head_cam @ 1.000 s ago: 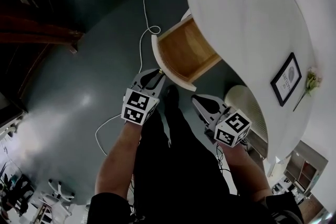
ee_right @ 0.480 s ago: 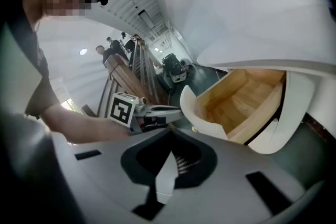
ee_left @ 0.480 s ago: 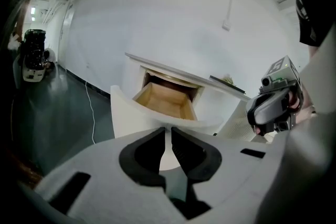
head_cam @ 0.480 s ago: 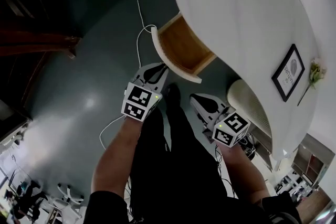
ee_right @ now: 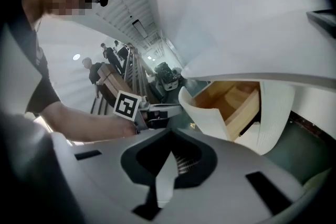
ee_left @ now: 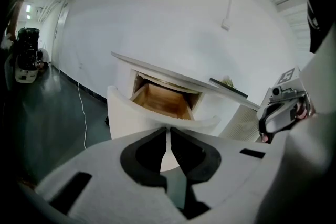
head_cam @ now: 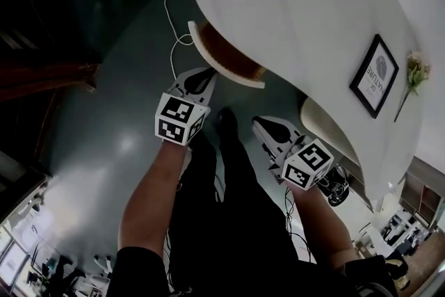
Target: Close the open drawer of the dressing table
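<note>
Right now the drawer (head_cam: 221,59) stands partly out from under the white counter (head_cam: 299,3), with the left gripper (head_cam: 207,74), jaws together, at its curved front. Pushed off-centre, it could skew and jam. The right gripper (head_cam: 259,124), jaws likewise together, hangs back.

Head view steeply down, both gripper views face drawer (ee_left: 163,102)

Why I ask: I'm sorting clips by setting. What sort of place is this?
Probably a furniture display in a large hall: white dressing table with open drawer, framed picture on it, people standing beyond.
</note>
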Available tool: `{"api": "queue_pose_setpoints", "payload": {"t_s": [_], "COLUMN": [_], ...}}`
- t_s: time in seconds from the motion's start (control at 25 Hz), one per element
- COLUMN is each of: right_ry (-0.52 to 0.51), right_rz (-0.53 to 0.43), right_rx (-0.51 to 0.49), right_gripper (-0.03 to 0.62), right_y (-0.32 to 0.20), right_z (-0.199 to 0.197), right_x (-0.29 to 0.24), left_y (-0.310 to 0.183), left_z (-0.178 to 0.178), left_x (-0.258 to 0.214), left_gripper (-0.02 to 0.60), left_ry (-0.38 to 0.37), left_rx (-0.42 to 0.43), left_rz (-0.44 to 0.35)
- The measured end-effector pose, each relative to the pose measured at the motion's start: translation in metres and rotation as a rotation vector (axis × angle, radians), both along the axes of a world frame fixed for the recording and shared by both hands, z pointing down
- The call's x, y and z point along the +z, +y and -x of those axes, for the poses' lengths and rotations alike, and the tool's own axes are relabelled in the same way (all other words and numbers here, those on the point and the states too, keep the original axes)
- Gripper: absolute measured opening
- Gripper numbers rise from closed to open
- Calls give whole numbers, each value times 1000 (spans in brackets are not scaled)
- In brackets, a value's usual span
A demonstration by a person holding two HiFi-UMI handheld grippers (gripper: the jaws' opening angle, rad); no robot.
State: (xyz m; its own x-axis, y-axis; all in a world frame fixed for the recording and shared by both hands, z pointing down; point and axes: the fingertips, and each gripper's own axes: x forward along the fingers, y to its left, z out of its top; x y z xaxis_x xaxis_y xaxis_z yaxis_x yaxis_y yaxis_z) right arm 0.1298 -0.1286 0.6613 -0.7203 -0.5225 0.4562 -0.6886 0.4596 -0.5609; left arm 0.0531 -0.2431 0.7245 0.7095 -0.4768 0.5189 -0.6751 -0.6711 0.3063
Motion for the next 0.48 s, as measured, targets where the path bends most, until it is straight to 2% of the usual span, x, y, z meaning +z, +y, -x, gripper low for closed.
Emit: {"api": "queue_pose_setpoints", "payload": {"t_s": [0.28,0.4,0.48], "right_ry": [21,24,30], "right_rz": [11,24,28], "right_rx": [34,42,43], "right_gripper": [3,3,3], "right_y": [3,10,14], "right_z": [-22,-23,-23], "right_x": [12,15,17], "left_y": [-22,-34,-41], "left_z": [-22,-30,-35], "left_x": [1,0,-1], "left_gripper": [32,67,66], "left_ry": [52,79,95], "left_rx": [23,7,4], "left_rz": [-31,-42,-47]}}
